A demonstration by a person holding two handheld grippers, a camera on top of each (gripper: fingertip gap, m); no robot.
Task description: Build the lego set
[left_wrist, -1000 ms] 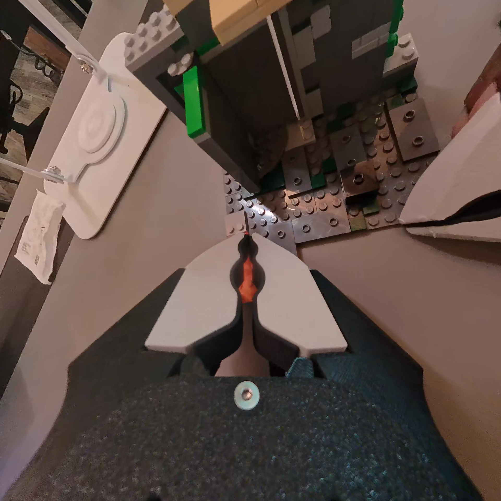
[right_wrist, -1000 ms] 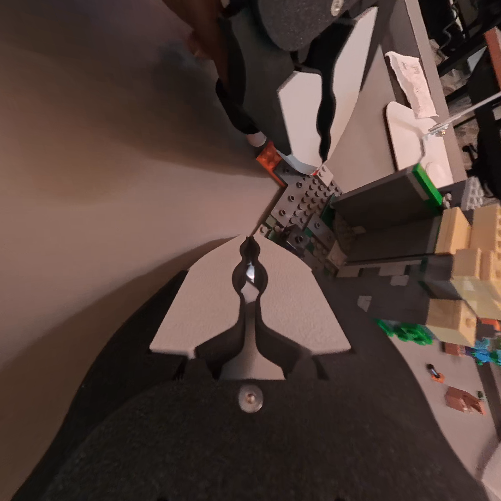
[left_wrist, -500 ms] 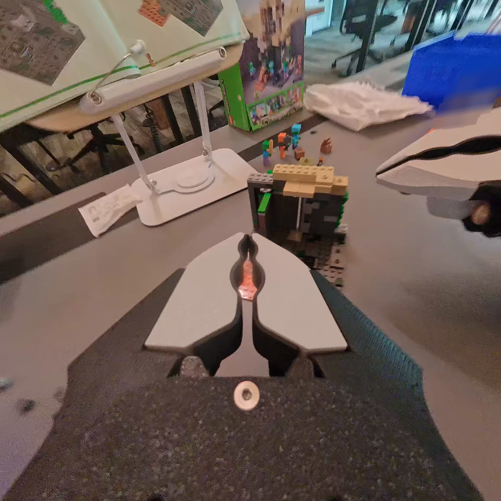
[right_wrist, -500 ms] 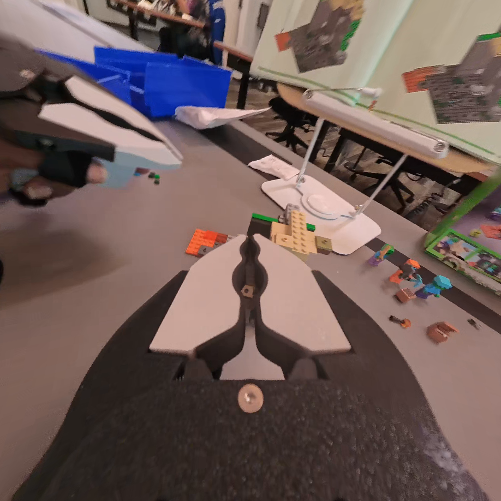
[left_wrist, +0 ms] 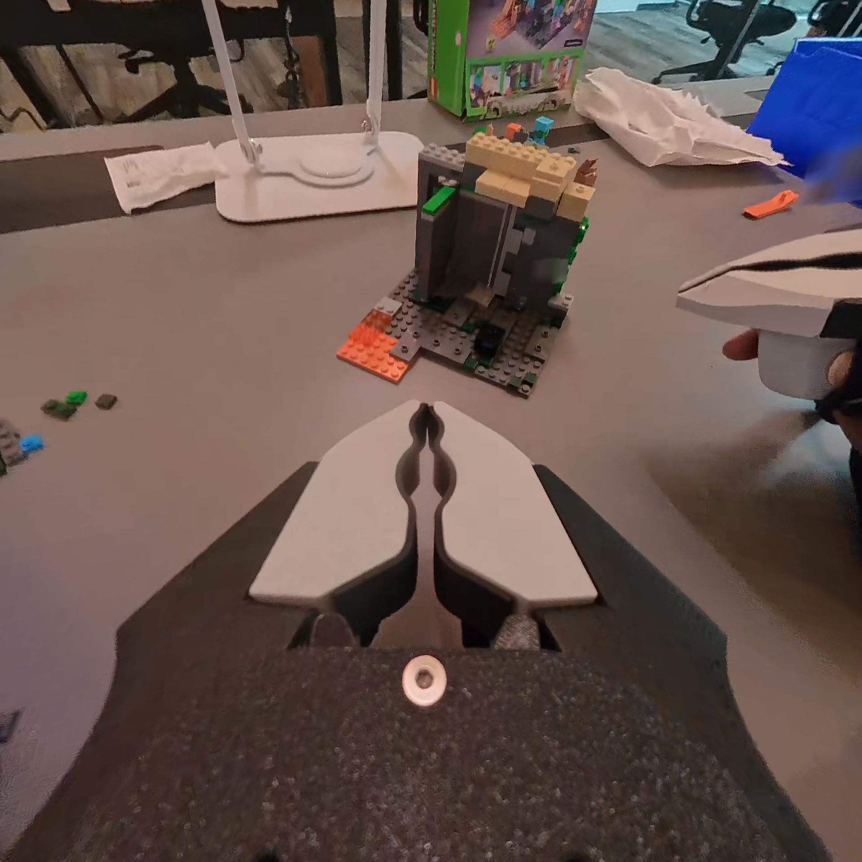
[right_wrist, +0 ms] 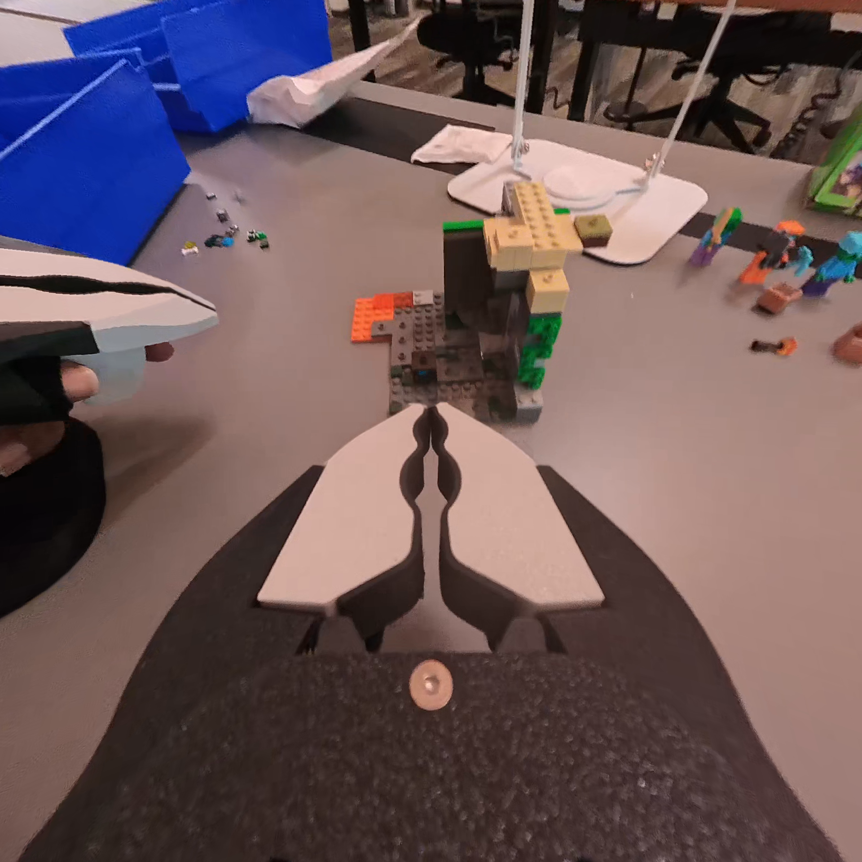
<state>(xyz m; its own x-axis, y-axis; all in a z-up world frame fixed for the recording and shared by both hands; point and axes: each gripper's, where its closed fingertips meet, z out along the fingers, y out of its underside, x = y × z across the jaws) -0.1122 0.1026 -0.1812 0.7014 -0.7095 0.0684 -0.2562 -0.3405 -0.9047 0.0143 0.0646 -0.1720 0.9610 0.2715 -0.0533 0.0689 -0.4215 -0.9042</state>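
Your left tongs (left_wrist: 425,410) hang over the grey desk (left_wrist: 186,326) with their tips pressed together and nothing between them. Your right tongs (right_wrist: 431,410) are the same: tips meeting, empty. Each pair shows at the edge of the other's view, held in a gloved hand (right_wrist: 42,387), clear of the bricks.

The build (left_wrist: 494,261) stands on the desk ahead of both tongs, apart from them. It is a dark grey wall on a studded grey base (left_wrist: 503,354), capped with tan bricks (left_wrist: 522,168), with a green piece (left_wrist: 438,203) at one upper corner and green leafy bricks (right_wrist: 538,347) down one side. An orange plate (left_wrist: 373,350) is joined to the near corner of the base.

As for containers: blue bins (right_wrist: 84,154) sit on the desk's far side, and you cannot see inside them from here. A crumpled white bag (left_wrist: 662,121) lies beside them; its contents are hidden. The green set box (left_wrist: 508,56) stands upright behind the build, with small figures (right_wrist: 783,261) on the desk near it.

Loose small pieces (left_wrist: 70,406), green, dark and blue, lie scattered to the left. A white stand base (left_wrist: 317,182) sits behind the build, with a folded white paper (left_wrist: 158,177) next to it.
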